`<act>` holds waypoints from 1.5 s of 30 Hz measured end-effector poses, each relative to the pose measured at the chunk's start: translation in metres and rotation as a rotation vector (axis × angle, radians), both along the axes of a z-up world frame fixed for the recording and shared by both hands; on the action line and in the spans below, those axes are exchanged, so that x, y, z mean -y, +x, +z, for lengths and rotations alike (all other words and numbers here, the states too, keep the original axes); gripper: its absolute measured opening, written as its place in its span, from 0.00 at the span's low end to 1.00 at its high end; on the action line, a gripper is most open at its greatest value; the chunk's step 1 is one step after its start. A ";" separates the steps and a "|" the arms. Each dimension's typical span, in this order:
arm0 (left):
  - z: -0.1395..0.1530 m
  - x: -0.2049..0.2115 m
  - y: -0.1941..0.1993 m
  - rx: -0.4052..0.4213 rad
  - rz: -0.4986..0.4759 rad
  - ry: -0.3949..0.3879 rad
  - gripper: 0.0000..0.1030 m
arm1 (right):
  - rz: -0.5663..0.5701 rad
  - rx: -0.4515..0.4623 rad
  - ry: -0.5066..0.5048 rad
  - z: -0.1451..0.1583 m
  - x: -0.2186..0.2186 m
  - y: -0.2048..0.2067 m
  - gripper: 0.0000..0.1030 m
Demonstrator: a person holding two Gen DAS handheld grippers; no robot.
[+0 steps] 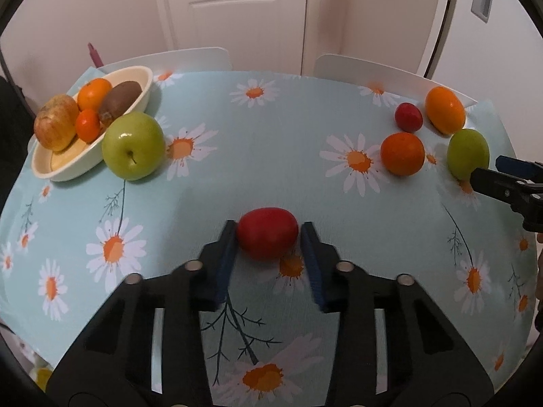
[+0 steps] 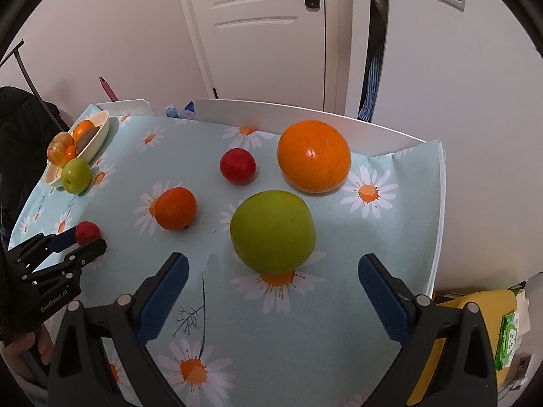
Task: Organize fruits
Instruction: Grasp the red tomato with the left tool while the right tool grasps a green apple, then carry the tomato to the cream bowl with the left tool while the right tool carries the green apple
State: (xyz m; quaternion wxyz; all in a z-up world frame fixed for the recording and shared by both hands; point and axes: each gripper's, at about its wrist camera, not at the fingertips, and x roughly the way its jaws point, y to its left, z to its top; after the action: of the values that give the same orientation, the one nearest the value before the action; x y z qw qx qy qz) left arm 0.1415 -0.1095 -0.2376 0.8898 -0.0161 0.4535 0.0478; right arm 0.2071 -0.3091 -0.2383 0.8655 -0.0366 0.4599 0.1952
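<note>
Left gripper (image 1: 267, 232) is clamped on the small red fruit (image 1: 267, 232) at the bench's (image 1: 237, 169) near middle, looks smooth, firm and light, so squeeze its widest sides; right gripper (image 2: 273, 273) gapes wide.

- Left tool (image 1: 267, 234): angled down toward tabletop, blue pads closed in against both sides of a small red fruit (image 1: 267, 232).
- Right tool (image 2: 273, 268): angled down, fingers spread wide, gripping nothing.

Pale blue tablecloth (image 1: 305, 176) with white-and-orange daisies, cream bowl (image 1: 142, 98), blue-padded black tongs (image 1: 268, 234).
</note>
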 end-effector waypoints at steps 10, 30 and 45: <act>0.002 -0.001 -0.005 -0.017 -0.011 -0.002 0.39 | 0.006 0.002 -0.005 -0.012 -0.007 0.011 0.85; 0.019 -0.028 -0.010 -0.009 -0.020 -0.019 0.39 | -0.051 0.009 -0.080 -0.009 -0.023 0.020 0.49; 0.077 -0.091 -0.024 0.077 0.020 -0.003 0.39 | 0.012 0.064 -0.053 0.052 -0.082 -0.006 0.49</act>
State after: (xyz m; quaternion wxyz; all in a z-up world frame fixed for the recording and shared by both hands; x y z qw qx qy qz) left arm 0.1174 -0.0188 -0.1605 0.9060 -0.0237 0.4190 0.0556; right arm 0.2009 -0.2275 -0.1867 0.8771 -0.0685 0.4369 0.1871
